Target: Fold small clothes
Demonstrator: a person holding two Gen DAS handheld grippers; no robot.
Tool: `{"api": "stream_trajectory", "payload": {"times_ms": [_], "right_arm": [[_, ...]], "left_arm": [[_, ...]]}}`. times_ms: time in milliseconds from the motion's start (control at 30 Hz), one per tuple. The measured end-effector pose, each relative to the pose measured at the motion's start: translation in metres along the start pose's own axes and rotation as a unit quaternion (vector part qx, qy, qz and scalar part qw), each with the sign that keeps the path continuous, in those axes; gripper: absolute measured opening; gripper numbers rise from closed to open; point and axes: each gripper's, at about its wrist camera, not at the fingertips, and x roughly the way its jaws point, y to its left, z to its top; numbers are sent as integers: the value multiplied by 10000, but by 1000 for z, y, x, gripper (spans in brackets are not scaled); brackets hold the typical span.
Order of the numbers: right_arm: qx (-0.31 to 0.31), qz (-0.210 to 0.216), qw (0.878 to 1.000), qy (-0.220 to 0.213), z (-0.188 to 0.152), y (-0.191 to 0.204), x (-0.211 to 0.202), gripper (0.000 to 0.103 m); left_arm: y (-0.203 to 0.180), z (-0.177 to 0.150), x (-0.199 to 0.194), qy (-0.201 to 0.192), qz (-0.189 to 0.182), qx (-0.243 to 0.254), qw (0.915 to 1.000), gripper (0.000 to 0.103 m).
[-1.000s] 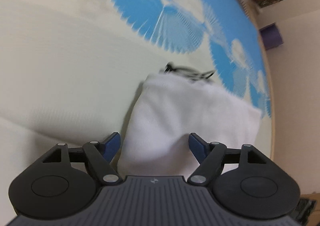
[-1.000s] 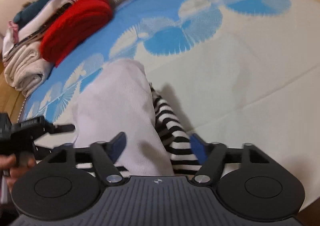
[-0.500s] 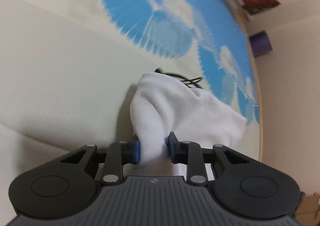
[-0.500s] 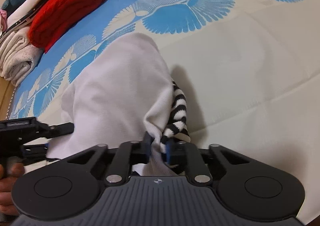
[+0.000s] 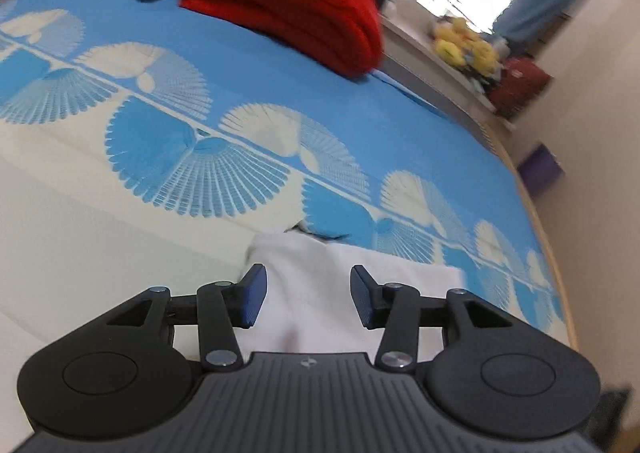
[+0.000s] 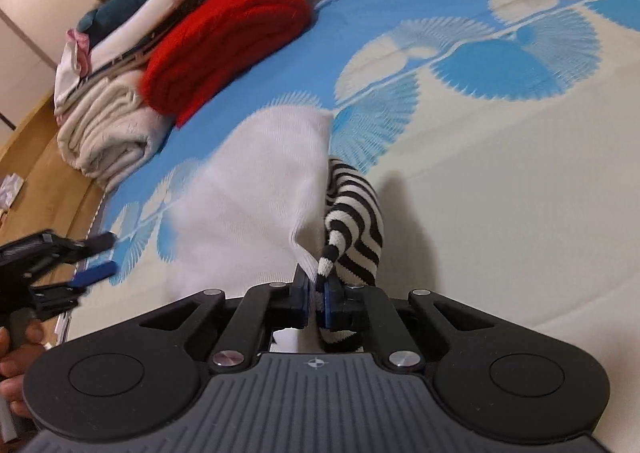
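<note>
A small white garment (image 6: 260,181) with a black-and-white striped part (image 6: 356,221) lies on the blue-and-cream bed cover (image 6: 500,181). My right gripper (image 6: 314,285) is shut on its near edge, pinching white cloth and stripes together. My left gripper (image 5: 306,279) is above the garment's other end (image 5: 408,277). Its jaws are opening, and the cloth lies below them with the pads off it. In the right wrist view the left gripper (image 6: 106,253) hovers open at the far left, apart from the cloth.
A folded red blanket (image 5: 296,1) and a beige towel (image 6: 104,129) lie at the head of the bed under a stack of clothes (image 6: 160,9). Yellow plush toys (image 5: 460,41) sit on a ledge. A purple box (image 5: 540,169) stands beyond the bed's wooden edge.
The left gripper closed on the white cloth, then let go, rose and tilted up toward the room. The right gripper shut on the garment's edge and drew it along the bed.
</note>
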Motion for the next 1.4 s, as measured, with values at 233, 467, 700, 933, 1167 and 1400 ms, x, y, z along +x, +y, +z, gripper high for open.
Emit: {"api": "stream_trajectory", "payload": {"times_ms": [233,467,700,933,1167,1400], "right_arm": [[369,-661,9971,-50,4,-11,10,5],[230,-1184,9925,216,-5,-15,27,6],[594,-781,9943,-412,12,-11,11,50],[641,-489,9950,-583,34,-10,33,55],[634,-386,9951,-653,48,-4,65,50],[280,-605,9882,-1378,61,8,65,3]], "left_arm": [[-27,-50,16,1211,-352,1802,9755,46],[-22,-109,63,1792,274,2444,9526,45],[-9,-83,31,1533,-122,1805,9715,46],[1,-57,22,1251,-108,1300,9835,46],[0,-39,21,980,-2,1045,9897,46],[-4,-29,21,735,-3,959,9927,46]]}}
